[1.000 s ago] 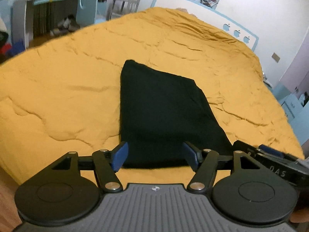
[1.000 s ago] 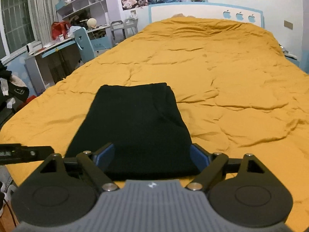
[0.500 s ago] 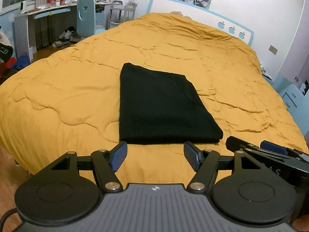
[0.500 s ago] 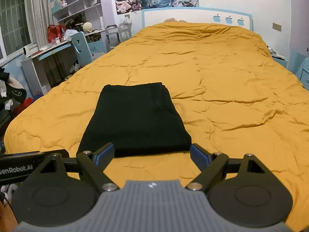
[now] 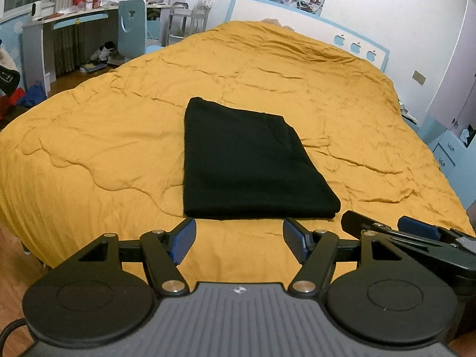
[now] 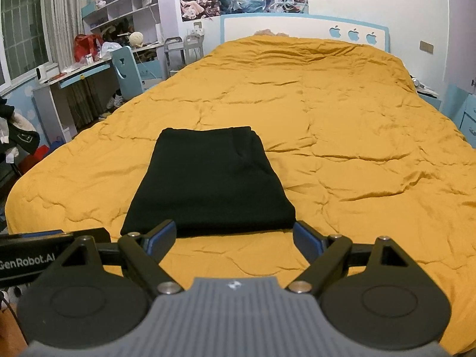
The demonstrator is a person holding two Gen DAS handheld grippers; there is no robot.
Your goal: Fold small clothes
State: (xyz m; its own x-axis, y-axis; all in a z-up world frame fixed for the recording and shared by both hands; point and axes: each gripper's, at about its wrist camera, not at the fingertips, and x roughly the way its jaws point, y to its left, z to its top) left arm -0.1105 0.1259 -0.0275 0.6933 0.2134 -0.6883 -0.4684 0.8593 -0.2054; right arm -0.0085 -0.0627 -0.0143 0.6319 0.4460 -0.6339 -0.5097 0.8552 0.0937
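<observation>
The black cloth (image 5: 253,166) is lying folded and flat on the bed (image 5: 104,148), near the bed's foot end. Nothing is sitting on the cloth, and the yellow cover is showing all around it.

The left gripper (image 5: 239,239) is hanging over the bed's foot edge, just short of the cloth. Its jaws are standing wide apart and are holding nothing. The right gripper (image 6: 235,236) is hanging beside it, also wide apart and holding nothing. Its tips are sitting by the cloth's near edge, but I cannot tell if they are touching it.

A desk (image 6: 74,74) and a blue chair (image 6: 126,71) are standing left of the bed. The headboard (image 6: 303,28) is standing at the bed's far end, under some posters (image 6: 244,1).
</observation>
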